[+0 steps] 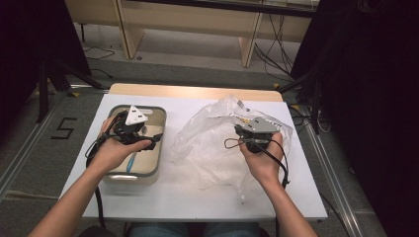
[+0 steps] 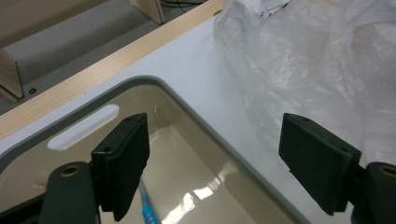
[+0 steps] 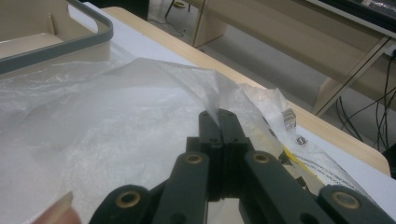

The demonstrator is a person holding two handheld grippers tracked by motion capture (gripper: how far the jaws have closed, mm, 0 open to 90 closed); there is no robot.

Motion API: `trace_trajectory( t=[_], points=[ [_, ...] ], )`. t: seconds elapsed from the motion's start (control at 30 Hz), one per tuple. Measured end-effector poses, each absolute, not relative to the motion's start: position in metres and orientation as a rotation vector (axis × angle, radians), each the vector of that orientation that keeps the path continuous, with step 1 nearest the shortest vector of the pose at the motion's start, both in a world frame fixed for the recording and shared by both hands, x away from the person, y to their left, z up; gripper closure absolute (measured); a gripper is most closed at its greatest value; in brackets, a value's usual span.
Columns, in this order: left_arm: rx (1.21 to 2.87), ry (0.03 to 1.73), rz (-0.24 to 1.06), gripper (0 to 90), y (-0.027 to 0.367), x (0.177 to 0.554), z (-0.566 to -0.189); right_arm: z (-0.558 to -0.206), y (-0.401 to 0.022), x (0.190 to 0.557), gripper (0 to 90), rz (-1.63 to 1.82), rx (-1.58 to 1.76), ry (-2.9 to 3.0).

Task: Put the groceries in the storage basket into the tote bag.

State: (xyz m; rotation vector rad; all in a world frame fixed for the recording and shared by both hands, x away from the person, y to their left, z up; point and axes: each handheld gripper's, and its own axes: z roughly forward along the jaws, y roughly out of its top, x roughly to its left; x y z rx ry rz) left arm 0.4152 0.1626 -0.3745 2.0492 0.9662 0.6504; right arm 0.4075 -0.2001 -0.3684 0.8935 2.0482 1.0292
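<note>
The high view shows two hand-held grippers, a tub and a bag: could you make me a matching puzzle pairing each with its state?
Things:
1. left hand-held gripper
2. right hand-held gripper
3. plastic bag
4. tub

States:
a. pinched on thin plastic
b. jaws wide apart, nothing between them
c. holds a blue item inside
d. crumpled, see-through, on the white tabletop

Pairs: 1-b, 2-a, 3-d, 4-c

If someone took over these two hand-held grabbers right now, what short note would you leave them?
Right gripper: shut on an edge of the clear plastic bag, lifting it off the white table.
Left gripper: open, empty, above the beige bin.
A blue-handled item lies in the bin.
Done: bag gripped. Probably left: pick the item from the bin and put it in the bag.
</note>
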Motion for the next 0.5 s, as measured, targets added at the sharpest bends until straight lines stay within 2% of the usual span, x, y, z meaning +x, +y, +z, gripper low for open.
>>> trace_trajectory(
  t=[0.5],
  points=[
    [2.116, 1.179, 0.590, 27.4, 0.189, 0.446, -0.403, -0.368, -0.200, 0.407, 90.0, 1.033, 0.896, 2.045]
  ],
)
